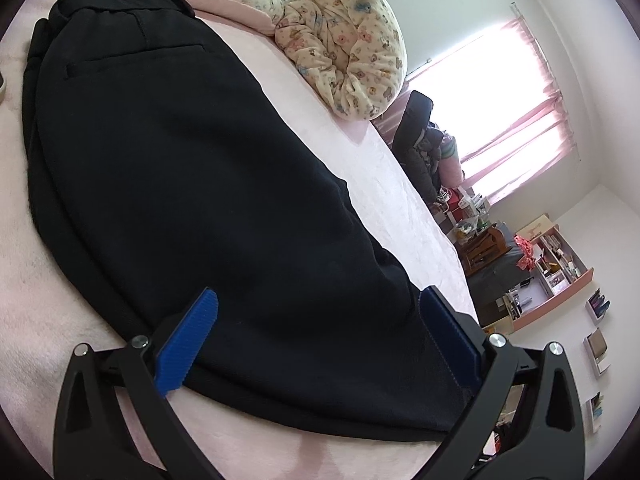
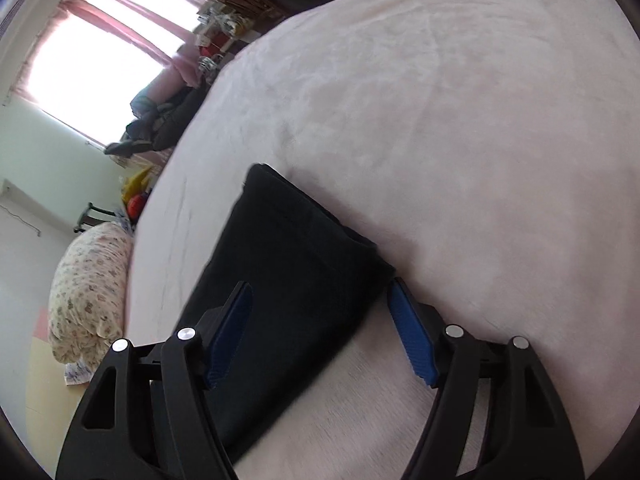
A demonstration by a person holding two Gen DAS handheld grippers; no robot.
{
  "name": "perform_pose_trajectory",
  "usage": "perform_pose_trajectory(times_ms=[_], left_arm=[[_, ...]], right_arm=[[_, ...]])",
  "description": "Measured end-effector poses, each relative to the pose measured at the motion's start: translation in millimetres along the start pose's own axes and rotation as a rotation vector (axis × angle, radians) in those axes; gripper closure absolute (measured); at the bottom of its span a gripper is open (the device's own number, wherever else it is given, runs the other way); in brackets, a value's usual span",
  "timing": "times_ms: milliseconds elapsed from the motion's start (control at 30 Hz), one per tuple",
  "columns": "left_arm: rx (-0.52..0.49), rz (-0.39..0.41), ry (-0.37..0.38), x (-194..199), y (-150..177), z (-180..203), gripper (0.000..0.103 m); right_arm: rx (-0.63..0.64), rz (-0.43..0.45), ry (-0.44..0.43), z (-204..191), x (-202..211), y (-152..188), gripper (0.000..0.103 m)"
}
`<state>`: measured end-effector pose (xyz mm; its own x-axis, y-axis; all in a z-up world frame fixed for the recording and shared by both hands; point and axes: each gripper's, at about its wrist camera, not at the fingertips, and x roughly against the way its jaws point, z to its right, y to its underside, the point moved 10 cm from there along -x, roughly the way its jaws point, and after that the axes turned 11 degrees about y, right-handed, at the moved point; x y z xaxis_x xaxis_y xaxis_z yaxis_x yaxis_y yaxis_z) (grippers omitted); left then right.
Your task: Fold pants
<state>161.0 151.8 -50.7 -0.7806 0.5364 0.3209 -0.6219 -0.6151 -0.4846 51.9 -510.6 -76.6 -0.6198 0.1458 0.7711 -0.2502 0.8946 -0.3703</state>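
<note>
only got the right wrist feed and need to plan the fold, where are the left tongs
observer: The left tongs stand open over one end of the black pants, with a blue pad near each side edge.
operator: which end lies far from them
observer: The waistband, lying flat on the pink bed.
operator: which face is up
observer: The side with a slit pocket faces up.
operator: anything crowding that end
observer: A floral bundle of bedding sits near the waistband and does not touch the pants.
</note>
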Motion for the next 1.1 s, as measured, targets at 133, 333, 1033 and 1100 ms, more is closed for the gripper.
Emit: perform_pose_trajectory(times_ms=[133,333,1033,1100], left_arm=[[-0.019,-0.006,-0.015,-1,2,1,0.002],[-0.017,-0.005,-0.015,-1,2,-1,0.002],[-0.045,-0.009,-0.037,-5,0,-2,0.002],[-0.02,-0.002,-0.015,-3,-2,-3,0.002]], right_arm=[[-0.064,0.004,-0.047,6,-7,-12,0.053],[-0.23,-0.022,-0.221,21,-9,-14,0.084],[0.155,0.108,-0.469,-93,67,17,0.085],[0.193,0.094,-0.486,-110,72,28,0.085]])
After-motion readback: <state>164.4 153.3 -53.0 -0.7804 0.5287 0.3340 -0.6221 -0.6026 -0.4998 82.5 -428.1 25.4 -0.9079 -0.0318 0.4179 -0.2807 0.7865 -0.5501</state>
